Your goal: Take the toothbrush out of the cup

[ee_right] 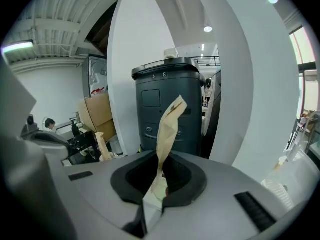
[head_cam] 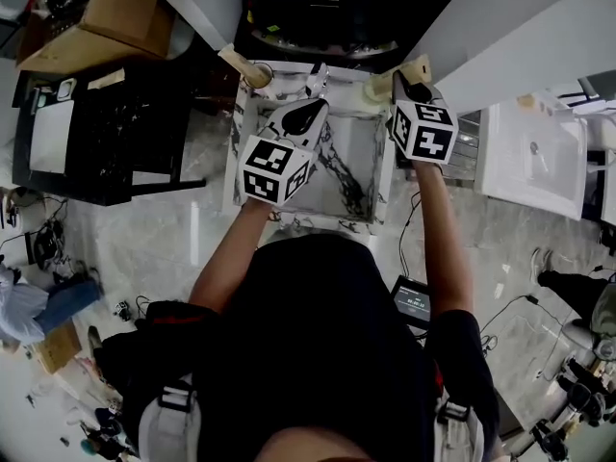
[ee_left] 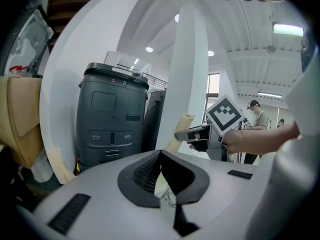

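Your right gripper (ee_right: pixel 159 181) is clamped on the paper-wrapped toothbrush (ee_right: pixel 167 129), which is out of the cup (head_cam: pixel 258 75) and held over the far right corner of the marbled table (head_cam: pixel 356 162). The cup stands well apart, at the far left corner. Your left gripper (ee_left: pixel 163 178) has its jaws together and grips nothing. It hangs over the table beside the right one.

Paper-wrapped toothbrush (ee_right: pixel 169 126): its 6 o'clock end vanishes inside the right tool (ee_right: pixel 160 156). A pale patch (ee_left: pixel 166 194) shows under the left tool (ee_left: pixel 161 156), too little to tell what it is.
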The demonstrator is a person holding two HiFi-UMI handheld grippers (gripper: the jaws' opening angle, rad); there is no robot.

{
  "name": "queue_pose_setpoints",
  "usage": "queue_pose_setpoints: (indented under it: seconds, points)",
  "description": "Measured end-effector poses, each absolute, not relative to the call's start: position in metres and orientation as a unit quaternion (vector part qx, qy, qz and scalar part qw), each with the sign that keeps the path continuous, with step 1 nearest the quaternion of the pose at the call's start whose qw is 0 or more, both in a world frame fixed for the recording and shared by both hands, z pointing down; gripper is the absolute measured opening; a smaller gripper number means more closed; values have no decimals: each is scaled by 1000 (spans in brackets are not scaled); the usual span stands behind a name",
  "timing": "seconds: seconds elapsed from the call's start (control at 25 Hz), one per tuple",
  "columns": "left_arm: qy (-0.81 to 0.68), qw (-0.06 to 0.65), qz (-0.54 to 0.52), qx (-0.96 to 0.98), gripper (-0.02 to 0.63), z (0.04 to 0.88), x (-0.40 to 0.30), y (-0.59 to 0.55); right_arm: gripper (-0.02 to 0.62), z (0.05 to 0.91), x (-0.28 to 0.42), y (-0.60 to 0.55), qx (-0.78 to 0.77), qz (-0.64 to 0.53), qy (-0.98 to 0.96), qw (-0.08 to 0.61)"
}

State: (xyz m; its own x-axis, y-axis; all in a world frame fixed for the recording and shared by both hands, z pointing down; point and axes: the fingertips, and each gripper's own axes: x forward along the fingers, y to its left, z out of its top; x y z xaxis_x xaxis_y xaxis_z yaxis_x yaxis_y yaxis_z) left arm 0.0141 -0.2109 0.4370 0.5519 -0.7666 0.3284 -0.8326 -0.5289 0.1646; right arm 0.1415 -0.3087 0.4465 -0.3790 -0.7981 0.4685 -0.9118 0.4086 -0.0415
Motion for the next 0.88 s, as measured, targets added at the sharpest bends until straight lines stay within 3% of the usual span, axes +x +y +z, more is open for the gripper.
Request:
queue_pose_setpoints:
  seconds: [0.88]
  points:
    - [-491, 103, 86, 860, 14, 395, -6, -189, 52, 390, 99, -272, 494, 118, -850, 137]
